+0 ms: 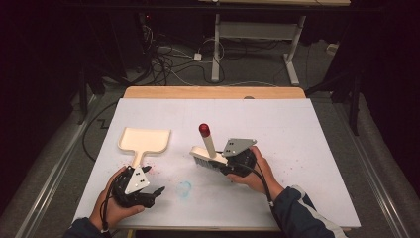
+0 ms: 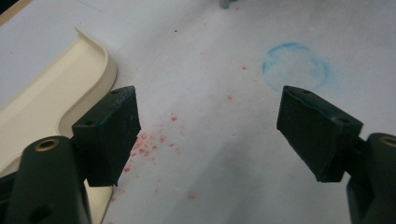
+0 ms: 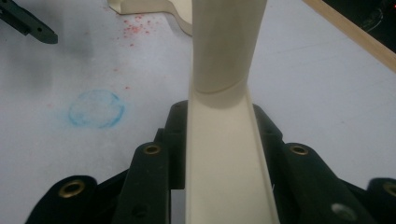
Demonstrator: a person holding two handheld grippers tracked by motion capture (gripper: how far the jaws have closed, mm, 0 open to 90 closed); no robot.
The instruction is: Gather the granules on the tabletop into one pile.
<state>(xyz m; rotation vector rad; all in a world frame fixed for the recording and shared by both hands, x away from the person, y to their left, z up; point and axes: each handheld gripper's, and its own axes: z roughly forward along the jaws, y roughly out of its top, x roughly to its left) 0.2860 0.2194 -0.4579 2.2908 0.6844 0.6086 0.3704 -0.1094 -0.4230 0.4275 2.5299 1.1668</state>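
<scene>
A: What is sitting on the white table (image 1: 317, 148)?

B: A cream dustpan (image 1: 144, 141) is lying flat at about nine o'clock from the table's middle, its handle pointing toward the person. Red crumbs (image 2: 148, 144) are lying scattered just beside the handle, and a faint blue ring mark (image 1: 184, 188) is showing at about six o'clock.

A: What is the right hand doing?

B: The right gripper (image 1: 224, 166) is clamping a cream hand brush (image 1: 205, 148) near the middle of the table. In the right gripper view, both black jaws are pressing against the sides of the brush's handle (image 3: 224, 140). From above, the red-capped handle end is pointing toward twelve o'clock, and the grey bristles are sitting low by the table surface.

A: And the left hand?

B: The left gripper (image 1: 148, 191) is hovering at about seven o'clock, just at the near end of the dustpan's handle. Its jaws are standing wide apart with nothing between them, the left pad (image 2: 109, 133) sitting beside the dustpan's rim.
</scene>
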